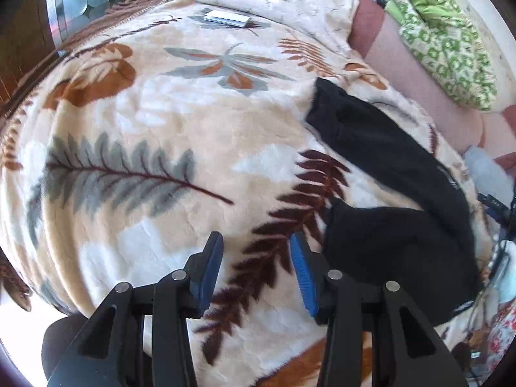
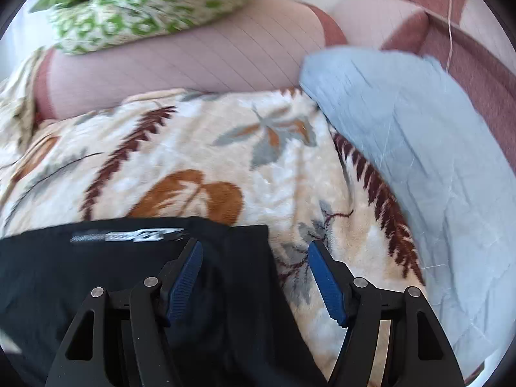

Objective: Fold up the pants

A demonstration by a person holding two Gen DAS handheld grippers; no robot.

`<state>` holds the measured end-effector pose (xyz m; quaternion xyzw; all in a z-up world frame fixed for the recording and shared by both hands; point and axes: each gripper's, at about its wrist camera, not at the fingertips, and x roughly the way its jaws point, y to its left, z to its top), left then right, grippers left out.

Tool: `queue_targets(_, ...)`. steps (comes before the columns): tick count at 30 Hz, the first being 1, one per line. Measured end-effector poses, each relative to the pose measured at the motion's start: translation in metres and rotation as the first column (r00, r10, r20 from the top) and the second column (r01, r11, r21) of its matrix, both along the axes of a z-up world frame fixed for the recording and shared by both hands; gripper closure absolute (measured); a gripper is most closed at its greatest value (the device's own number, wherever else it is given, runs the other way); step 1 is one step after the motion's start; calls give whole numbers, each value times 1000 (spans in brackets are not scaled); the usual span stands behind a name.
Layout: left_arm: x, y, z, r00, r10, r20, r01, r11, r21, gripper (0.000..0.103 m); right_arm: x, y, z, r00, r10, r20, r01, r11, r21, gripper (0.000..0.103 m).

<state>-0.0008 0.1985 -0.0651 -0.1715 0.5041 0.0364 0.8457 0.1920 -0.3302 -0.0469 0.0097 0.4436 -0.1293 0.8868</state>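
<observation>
Leafy blanket (image 1: 161, 135) covers the bed, and black pants (image 1: 387, 225) lie right of the spread left tool (image 1: 256, 242), under the spread right tool (image 2: 254, 251).

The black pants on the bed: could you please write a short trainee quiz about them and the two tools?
1. True or false: the left tool is shut on the black pants.
2. What lies right of the pants in the right wrist view: A green pillow, B light blue cloth, C a book?
3. The pants lie on a leaf-patterned ____.

Key: 1 false; 2 B; 3 blanket. The right tool is open too.
</observation>
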Motion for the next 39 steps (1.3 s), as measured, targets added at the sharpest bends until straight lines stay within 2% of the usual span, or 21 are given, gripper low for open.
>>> queue_targets(4, -12, -19, -6, 997, -61, 39, 64, 996, -67, 60, -17, 50, 25, 987, 155, 29, -156, 987, 34, 31)
queue_targets(8, -13, -41, -17, 994, -97, 47, 103, 985, -138, 53, -24, 123, 34, 939, 343, 15, -343, 932, 119, 30)
queue_targets(12, -17, -53, -16, 990, -125, 67, 131, 987, -89, 51, -37, 179, 18, 902, 432, -1, -425, 887, 183, 30)
queue_targets(17, -17, -44, -14, 989, -128, 78, 137, 982, -127, 51, -72, 210, -12, 876, 482, -20, -454, 838, 304, 30)
queue_targets(20, -15, -34, 6, 983, -132, 125, 150, 978, -145, 51, -94, 208, -21, 861, 507, -37, -481, 838, 258, 30)
queue_targets(23, 4, -26, 28, 976, -148, 160, 169, 978, -124, 51, -96, 183, -17, 869, 492, -46, -478, 861, 171, 30)
queue_targets(27, 48, -30, 52, 962, -207, 180, 221, 973, -61, 44, -70, 125, 0, 903, 427, -42, -416, 896, 152, 30)
queue_targets(29, 76, -39, 59, 948, -260, 183, 266, 964, -5, 39, -46, 94, 7, 904, 423, -65, -412, 901, 137, 30)
queue_targets(31, 106, -50, 61, 932, -314, 179, 311, 949, 45, 39, -28, 79, 10, 897, 433, -89, -421, 899, 122, 30)
queue_targets(34, 151, -62, 52, 915, -378, 144, 375, 926, 48, 39, 5, 59, 12, 888, 442, -125, -438, 897, 60, 30)
queue_targets(39, 216, -75, 25, 904, -416, 95, 414, 909, 46, 39, 52, 48, 1, 866, 478, -149, -462, 877, 128, 30)
